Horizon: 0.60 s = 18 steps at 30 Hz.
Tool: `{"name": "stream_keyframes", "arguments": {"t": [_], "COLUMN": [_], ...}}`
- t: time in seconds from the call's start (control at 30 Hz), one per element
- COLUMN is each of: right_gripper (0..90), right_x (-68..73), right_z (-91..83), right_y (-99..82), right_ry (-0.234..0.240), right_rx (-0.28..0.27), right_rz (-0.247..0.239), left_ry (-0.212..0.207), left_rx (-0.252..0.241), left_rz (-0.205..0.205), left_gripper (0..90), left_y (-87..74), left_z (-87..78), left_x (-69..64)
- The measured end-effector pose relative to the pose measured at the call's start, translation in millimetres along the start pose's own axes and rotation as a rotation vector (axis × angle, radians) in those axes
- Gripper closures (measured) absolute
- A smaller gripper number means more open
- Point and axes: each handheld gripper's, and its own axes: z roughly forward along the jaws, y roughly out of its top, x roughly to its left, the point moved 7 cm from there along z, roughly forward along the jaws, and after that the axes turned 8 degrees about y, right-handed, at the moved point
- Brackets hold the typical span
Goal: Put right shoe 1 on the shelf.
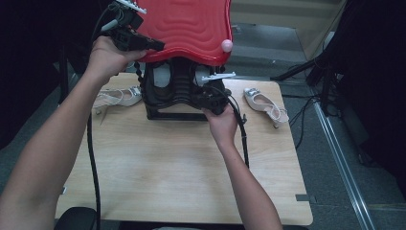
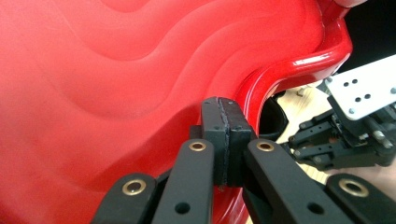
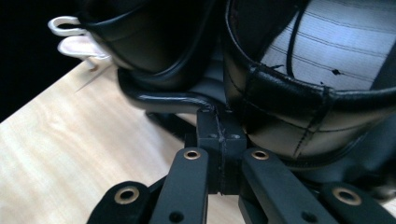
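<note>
Both jaw pairs are clenched on nothing, left gripper (image 1: 152,45) pressing the red lid (image 1: 186,26) at far centre, right gripper (image 1: 207,98) nudging the black shoes (image 1: 172,88) beneath, so the lid is risking slipping off.

Legible text: none | labels: none | brands: none | numbers: none | signs: none

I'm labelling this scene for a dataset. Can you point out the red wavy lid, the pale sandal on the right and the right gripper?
Red wavy plastic lid (image 1: 189,26), high view, ridged top.
Pale strappy sandal (image 1: 264,103), high view, insole.
Right gripper (image 3: 220,135), right gripper view, shut tips.
</note>
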Motion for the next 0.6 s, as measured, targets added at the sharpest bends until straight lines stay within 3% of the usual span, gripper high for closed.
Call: {"name": "stream_keyframes", "arguments": {"t": [0.1,0.23,0.4,0.5,0.57,0.6], "right_gripper": [90.0,90.0,90.0,89.4,88.1,86.3], "right_x": [-8.8,-6.8,7.7,13.5,15.0,17.1], "right_z": [4.7,1.1,-12.5,-18.2,-19.9,-23.5], "right_y": [-5.6,-6.2,-9.1,-17.0,-19.8,-25.6], "right_ry": [-0.013,0.019,0.045,0.069,0.081,0.098], "right_rx": [0.025,-0.008,-0.003,0.002,-0.001,-0.003], "right_rz": [0.056,0.06,-0.003,-0.002,-0.006,-0.003], "left_ry": [0.002,0.006,0.018,0.039,0.033,0.007], "left_rx": [-0.003,-0.001,0.008,0.012,-0.004,-0.002], "left_rz": [0.001,-0.001,-0.029,-0.04,-0.051,-0.074], "left_gripper": [90.0,90.0,90.0,89.7,86.7,81.7], "left_y": [-0.1,-0.2,0.5,1.3,3.0,3.4], "left_z": [0.0,-0.1,0.0,-2.9,-5.7,-12.4], "left_x": [-0.2,-0.4,-0.6,-1.0,-1.6,-3.8]}}
